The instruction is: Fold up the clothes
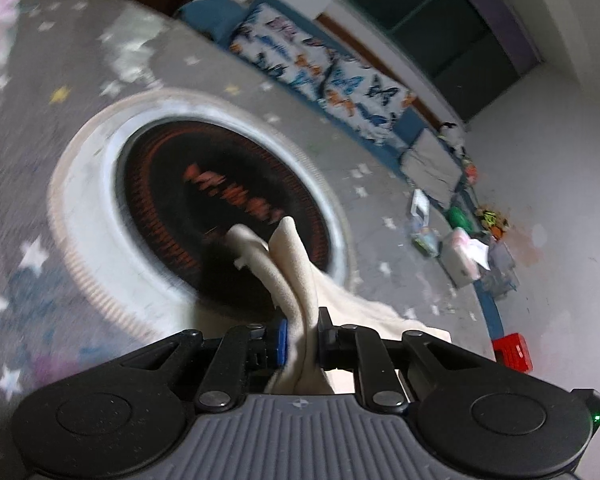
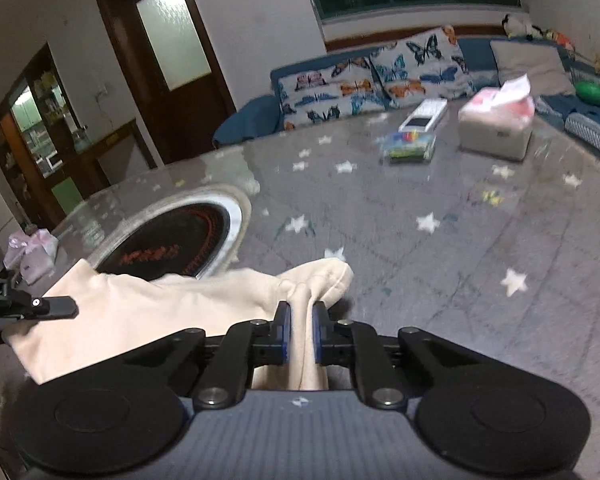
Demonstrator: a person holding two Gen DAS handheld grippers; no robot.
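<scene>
A cream cloth garment [image 2: 140, 312] hangs stretched between the two grippers above a grey star-patterned table [image 2: 420, 260]. My right gripper [image 2: 301, 312] is shut on a bunched corner of it, and a fold pokes out past the fingers. In the left wrist view my left gripper [image 1: 302, 330] is shut on another bunched part of the cream garment [image 1: 288, 264], which sticks up beyond the blue-padded fingers. The left gripper's black finger also shows at the far left of the right wrist view, against the cloth. Both views are blurred by motion.
A round built-in black hotplate [image 1: 220, 204] with a white rim sits in the table under the garment. A tissue box [image 2: 496, 128], a crayon box [image 2: 410, 146] and a white box [image 2: 424, 116] stand far right. Butterfly cushions [image 2: 376, 76] line a blue sofa behind. A red box [image 1: 514, 352] lies low right.
</scene>
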